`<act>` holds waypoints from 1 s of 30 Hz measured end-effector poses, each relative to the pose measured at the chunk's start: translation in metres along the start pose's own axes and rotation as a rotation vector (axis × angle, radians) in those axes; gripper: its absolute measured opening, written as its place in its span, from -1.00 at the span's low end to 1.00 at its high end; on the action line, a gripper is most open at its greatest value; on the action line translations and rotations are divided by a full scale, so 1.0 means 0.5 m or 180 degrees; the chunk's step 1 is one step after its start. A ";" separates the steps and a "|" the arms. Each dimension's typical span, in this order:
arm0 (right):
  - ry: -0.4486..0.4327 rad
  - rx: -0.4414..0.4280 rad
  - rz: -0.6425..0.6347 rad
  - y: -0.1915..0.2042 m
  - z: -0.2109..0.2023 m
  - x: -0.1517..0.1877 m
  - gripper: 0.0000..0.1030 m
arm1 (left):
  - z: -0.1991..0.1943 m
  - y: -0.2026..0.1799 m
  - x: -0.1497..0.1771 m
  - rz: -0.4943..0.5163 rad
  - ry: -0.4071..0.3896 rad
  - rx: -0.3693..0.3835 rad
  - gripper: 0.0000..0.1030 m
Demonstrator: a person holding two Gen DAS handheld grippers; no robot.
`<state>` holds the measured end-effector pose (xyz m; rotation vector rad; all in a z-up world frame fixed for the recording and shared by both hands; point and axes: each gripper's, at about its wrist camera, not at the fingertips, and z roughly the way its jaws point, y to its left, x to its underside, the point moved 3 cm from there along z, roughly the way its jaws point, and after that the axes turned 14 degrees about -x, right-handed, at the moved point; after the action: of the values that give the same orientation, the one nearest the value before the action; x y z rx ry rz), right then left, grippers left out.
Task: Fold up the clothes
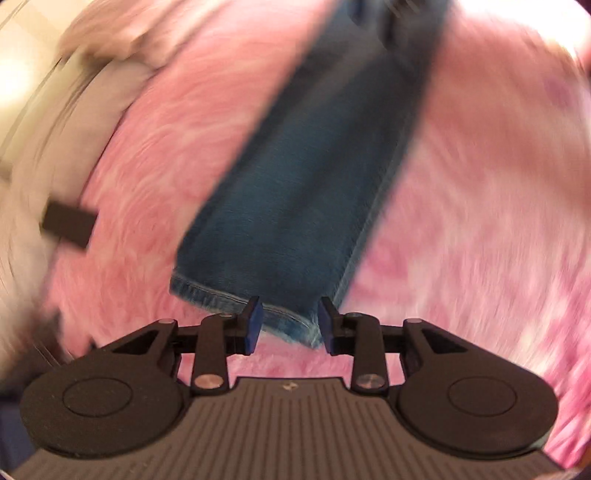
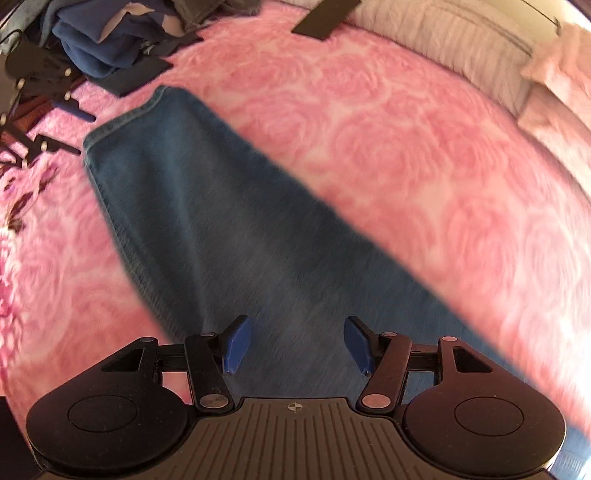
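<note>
In the left wrist view, the left gripper [image 1: 290,325] hangs over the hem end of a pair of blue jeans [image 1: 295,192]. Its blue-padded fingers [image 1: 254,325] stand a narrow way apart, and the stitched hem corner shows in the gap between them; the pads do not appear to press on the cloth, though the blur makes contact hard to judge. The jeans lie as a long folded strip on a pink fleece blanket [image 1: 461,229] with a rose pattern, running from the gripper towards the top of the picture. To the left, at the blanket's edge, is a pale grey quilted pillow [image 1: 74,140], with a flat black rectangular object [image 1: 68,223] beside it.

In the right wrist view, the right gripper [image 2: 297,345] points down over the wider part of the same jeans [image 2: 207,221]. Its fingers [image 2: 236,343] are spread wide with only denim below them, nothing pinched. From there the strip runs up and left to its hemmed end. Beyond that hem lies a dark flat panel [image 2: 138,75] on the blanket [image 2: 406,155], and behind it a heap of blue and grey clothes [image 2: 107,40]. At the far left edge sit the black parts of the other gripper [image 2: 40,99]. Along the top right is the grey pillow [image 2: 443,40], with a further black rectangular object [image 2: 325,16] near it.
</note>
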<state>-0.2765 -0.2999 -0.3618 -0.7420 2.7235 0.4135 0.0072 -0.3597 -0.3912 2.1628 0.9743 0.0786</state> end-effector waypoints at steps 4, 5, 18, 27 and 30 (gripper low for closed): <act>0.0057 0.0199 0.0212 0.011 -0.010 0.056 0.15 | 0.027 -0.028 0.002 0.0366 -0.0015 -0.0206 -0.78; 0.0058 0.0246 0.0267 0.010 -0.014 0.068 0.15 | 0.027 -0.028 0.002 0.0399 -0.0021 -0.0205 -0.79; 0.0087 0.0455 0.0663 0.015 -0.022 0.165 0.15 | 0.008 -0.004 0.029 0.0477 -0.0133 0.0028 -0.87; -0.0139 0.0851 0.1444 -0.059 -0.143 0.296 0.16 | -0.033 0.056 -0.022 0.0101 0.0201 0.0317 -0.74; -0.0322 0.0985 0.1781 -0.105 -0.196 0.348 0.16 | -0.056 0.086 -0.081 -0.0168 0.0204 0.0371 -0.73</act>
<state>-0.4119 -0.4545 -0.3422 0.1260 2.7677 0.1260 -0.0039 -0.3881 -0.3334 2.2508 1.0961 0.0679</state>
